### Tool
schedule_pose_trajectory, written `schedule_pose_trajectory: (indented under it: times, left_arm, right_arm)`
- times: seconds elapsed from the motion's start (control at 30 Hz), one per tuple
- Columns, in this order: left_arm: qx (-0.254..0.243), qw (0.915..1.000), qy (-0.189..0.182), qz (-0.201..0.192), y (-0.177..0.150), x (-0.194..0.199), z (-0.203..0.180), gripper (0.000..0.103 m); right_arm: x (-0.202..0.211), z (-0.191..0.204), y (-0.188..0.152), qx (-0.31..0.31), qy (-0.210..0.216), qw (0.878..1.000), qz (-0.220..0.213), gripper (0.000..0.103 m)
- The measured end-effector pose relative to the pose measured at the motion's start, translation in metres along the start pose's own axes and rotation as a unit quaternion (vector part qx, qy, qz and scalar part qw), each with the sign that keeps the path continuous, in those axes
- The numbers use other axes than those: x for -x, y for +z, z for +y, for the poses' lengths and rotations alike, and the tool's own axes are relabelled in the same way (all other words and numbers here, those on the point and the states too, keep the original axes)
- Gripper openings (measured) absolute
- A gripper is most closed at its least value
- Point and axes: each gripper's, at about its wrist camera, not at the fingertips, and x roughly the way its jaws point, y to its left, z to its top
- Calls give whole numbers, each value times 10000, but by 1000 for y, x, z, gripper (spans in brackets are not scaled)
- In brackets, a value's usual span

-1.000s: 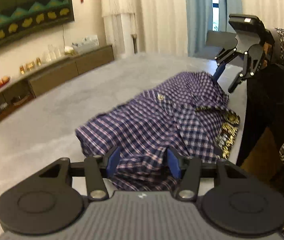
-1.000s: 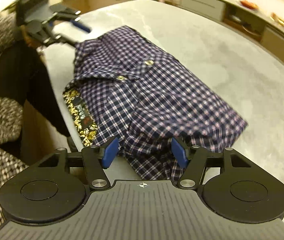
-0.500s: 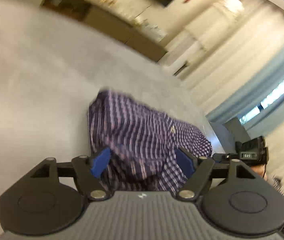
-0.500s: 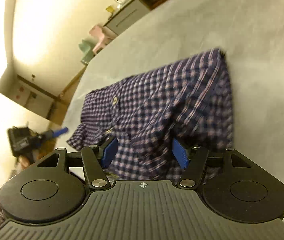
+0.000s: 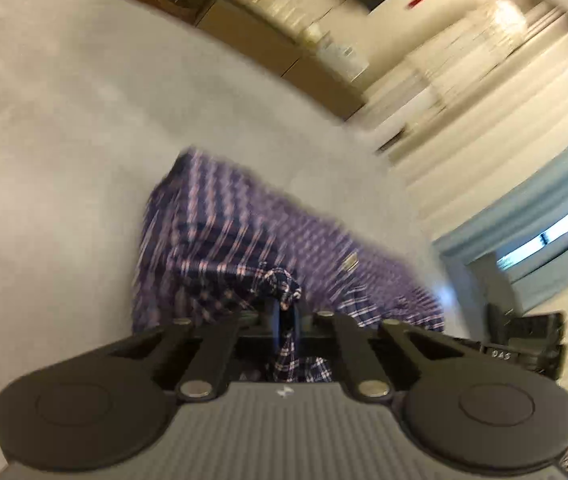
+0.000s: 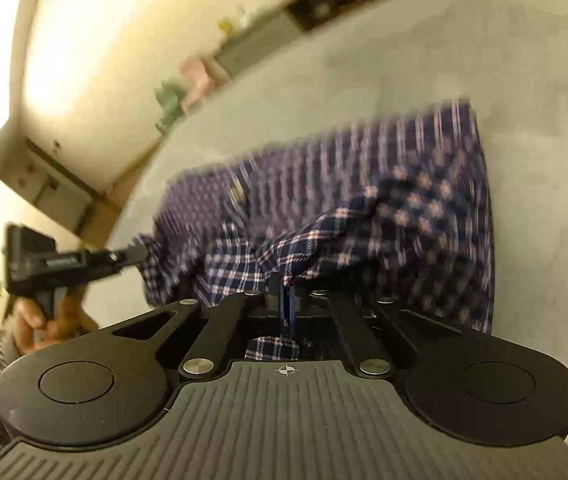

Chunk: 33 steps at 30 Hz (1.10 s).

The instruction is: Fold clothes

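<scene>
Shirt (image 5: 219,240), navy plaid, lies bunched on the pale grey surface (image 5: 51,128). Left gripper (image 5: 284,312) has just closed, its fingers pinching a fold of plaid at 12 o'clock. Right gripper (image 6: 287,300) has just closed too, fingers clamped on a raised flap of the cloth.

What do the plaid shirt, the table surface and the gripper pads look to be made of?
Plaid shirt: thin woven cloth, probably cotton or a blend; it bunches and creases where the right gripper pinches it.
Table: pale grey, matte, faintly mottled like stone or a stone-look top; which one is unclear.
Pads: blue, seemingly rubbery, on black finger frames that look like hard plastic.
</scene>
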Motion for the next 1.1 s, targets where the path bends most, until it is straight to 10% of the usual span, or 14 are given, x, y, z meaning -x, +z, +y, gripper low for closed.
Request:
schedule_pose_trajectory:
  times: [0.1,0.3,0.4,0.5,0.57,0.8,0.87,0.93,1.1]
  left_arm:
    - [-337,9980,-245,-480,16,13,-8,5]
    - [-351,9966,552,495,-2,-39,36,5]
    - [-341,9964,589,515,-7,-40,43,6]
    - [-336,9965,587,487,-9,-38,45,8]
    - [-253,9969,568,476,-11,-37,46,11]
    - [-52,9996,105,256,-10,-34,37,51]
    - [-84,9991,214,349,-12,-42,39,31]
    - [-113,9984,429,351,-14,-44,41,8]
    - [-395,9936,1044,189,-16,-31,33,9]
  right_arm:
    - [18,7,14,63,56,9987,-497,0]
    - [-22,-30,-1,-664,-518,9962,242,0]
    - [-25,-33,-3,-844,-504,9947,291,17]
    - [-18,-42,2,-1258,-162,9919,22,55]
    - [-16,-54,0,-1827,159,9830,-52,56]
    - [2,-74,-5,-2610,393,9631,-534,56]
    - [-4,-77,-3,-2632,445,9629,-399,52]
    - [-10,-71,-1,-2243,492,9732,-150,7]
    - [-35,-30,-8,-1077,293,9927,455,2]
